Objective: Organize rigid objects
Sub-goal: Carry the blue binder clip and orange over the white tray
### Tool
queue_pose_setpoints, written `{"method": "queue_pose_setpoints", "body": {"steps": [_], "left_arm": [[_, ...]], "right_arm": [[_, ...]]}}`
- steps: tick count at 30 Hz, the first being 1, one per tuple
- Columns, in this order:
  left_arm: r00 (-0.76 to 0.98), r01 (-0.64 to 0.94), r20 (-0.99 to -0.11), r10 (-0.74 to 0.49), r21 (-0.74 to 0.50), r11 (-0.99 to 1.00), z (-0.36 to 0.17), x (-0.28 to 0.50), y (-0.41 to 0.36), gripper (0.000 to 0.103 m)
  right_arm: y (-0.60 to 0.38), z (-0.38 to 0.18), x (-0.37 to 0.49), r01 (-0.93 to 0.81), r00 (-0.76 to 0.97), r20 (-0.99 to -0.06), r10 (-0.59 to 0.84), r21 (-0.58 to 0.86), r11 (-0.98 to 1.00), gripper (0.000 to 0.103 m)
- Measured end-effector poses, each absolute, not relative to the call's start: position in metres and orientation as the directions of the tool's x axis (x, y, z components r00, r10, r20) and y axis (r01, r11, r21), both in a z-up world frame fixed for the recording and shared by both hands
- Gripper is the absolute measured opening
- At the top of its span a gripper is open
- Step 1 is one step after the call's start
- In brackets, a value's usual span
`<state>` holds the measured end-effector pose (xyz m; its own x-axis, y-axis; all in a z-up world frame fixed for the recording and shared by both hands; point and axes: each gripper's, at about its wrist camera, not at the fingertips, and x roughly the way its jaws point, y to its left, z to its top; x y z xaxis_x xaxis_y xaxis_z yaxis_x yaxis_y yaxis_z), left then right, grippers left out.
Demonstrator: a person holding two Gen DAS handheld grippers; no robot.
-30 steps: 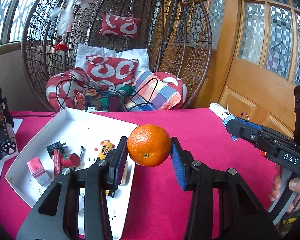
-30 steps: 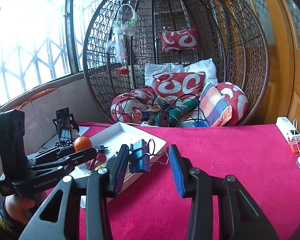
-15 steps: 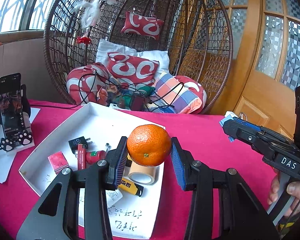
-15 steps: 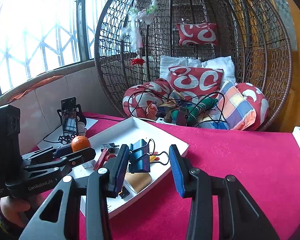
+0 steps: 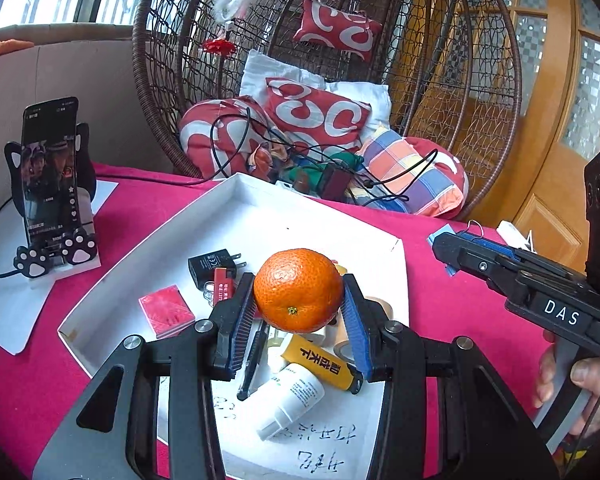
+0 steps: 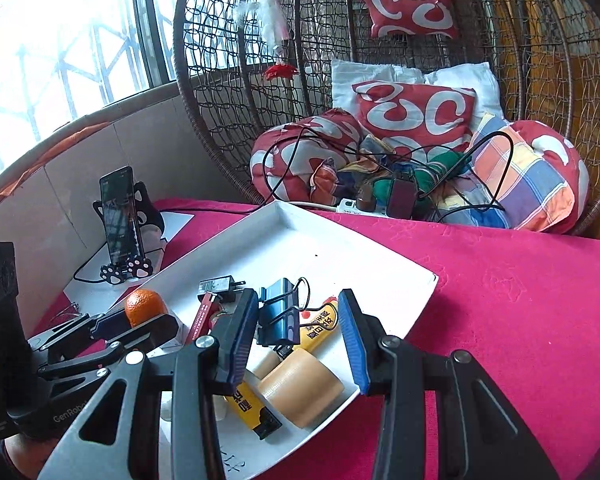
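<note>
Both tongs now reach over the tray [image 5: 112, 280]: left tongs [image 5: 299, 322] grip orange [image 5: 298, 290], "DAS"-marked right tongs [image 6: 298, 334] seemingly open.

Daylight enters from the windows [image 6: 60, 60] at the upper left, and they are overexposed to almost pure white in the right wrist view. The scene is bright and the colours are strong. Shadows in the white tray [image 5: 300, 220] are soft and weak. Both pictures are sharp in the middle. The fisheye lens bends straight lines, and the corners go dark.
</note>
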<state>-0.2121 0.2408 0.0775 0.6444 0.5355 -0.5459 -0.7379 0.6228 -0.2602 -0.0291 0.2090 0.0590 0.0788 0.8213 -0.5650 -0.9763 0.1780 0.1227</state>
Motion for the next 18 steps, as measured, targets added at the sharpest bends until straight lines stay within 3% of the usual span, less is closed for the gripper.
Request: {"method": "queue_pose_setpoints", "body": {"steps": [12, 15, 16, 18], "left_arm": [[0.578, -0.794, -0.596, 0.558, -0.251, 0.554, 0.057, -0.224, 0.262, 0.042], [0.562, -0.804, -0.603, 0.566, -0.238, 0.545, 0.055, -0.225, 0.263, 0.047], [0.555, -0.810, -0.605, 0.571, -0.235, 0.538, 0.055, -0.226, 0.264, 0.060], [0.526, -0.833, -0.606, 0.597, -0.225, 0.506, 0.055, -0.229, 0.266, 0.079]], "right_arm": [[0.252, 0.027, -0.048, -0.970, 0.027, -0.609, 0.792, 0.175, 0.168, 0.044], [0.242, 0.027, -0.042, -0.958, 0.067, -0.588, 0.806, 0.190, 0.217, 0.072], [0.238, 0.028, -0.038, -0.950, 0.071, -0.583, 0.810, 0.207, 0.233, 0.088], [0.230, 0.029, -0.031, -0.939, 0.070, -0.566, 0.821, 0.240, 0.246, 0.099]]}}
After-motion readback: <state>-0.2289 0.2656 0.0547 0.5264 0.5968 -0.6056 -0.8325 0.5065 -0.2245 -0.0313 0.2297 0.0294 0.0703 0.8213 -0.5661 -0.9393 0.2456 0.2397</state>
